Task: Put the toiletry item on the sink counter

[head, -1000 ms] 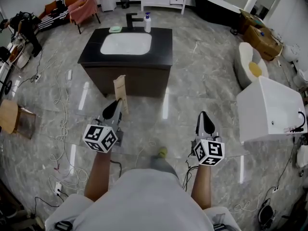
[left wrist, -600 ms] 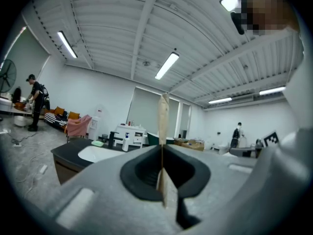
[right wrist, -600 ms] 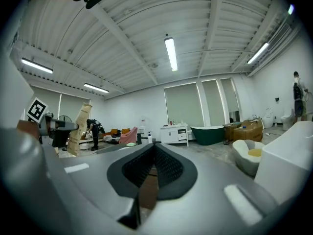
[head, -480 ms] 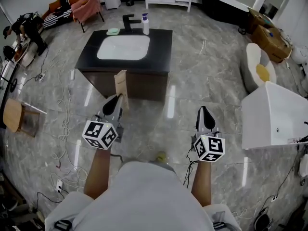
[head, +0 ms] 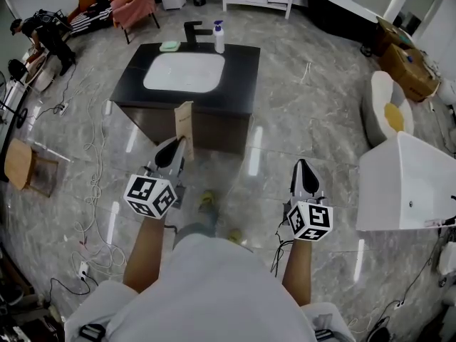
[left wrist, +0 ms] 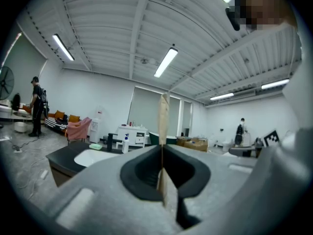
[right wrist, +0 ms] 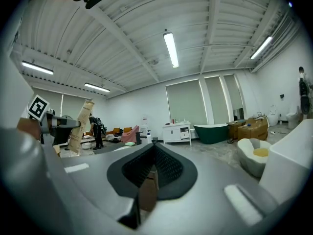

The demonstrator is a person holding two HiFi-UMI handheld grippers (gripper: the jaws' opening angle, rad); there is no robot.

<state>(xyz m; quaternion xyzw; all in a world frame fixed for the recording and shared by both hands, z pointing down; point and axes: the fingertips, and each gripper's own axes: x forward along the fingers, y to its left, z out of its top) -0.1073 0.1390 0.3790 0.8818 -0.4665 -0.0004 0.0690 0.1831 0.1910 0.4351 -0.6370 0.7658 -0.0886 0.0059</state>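
A step is taken toward the sink counter (head: 239, 77), now found straight ahead of the left gripper (head: 177, 145), whose jaws are clamped on the lower end of the upright toiletry packet (head: 184, 122), while the right gripper (head: 302, 169), further off, is held closed and empty.

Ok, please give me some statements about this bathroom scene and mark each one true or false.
1. The left claw is shut on the flat tan paper packet. True.
2. The packet already lies on the black sink counter. False: it is held upright, short of the counter.
3. A white pump bottle stands beside the black faucet. True.
4. The right claw holds a bottle. False: it is shut and holds nothing.
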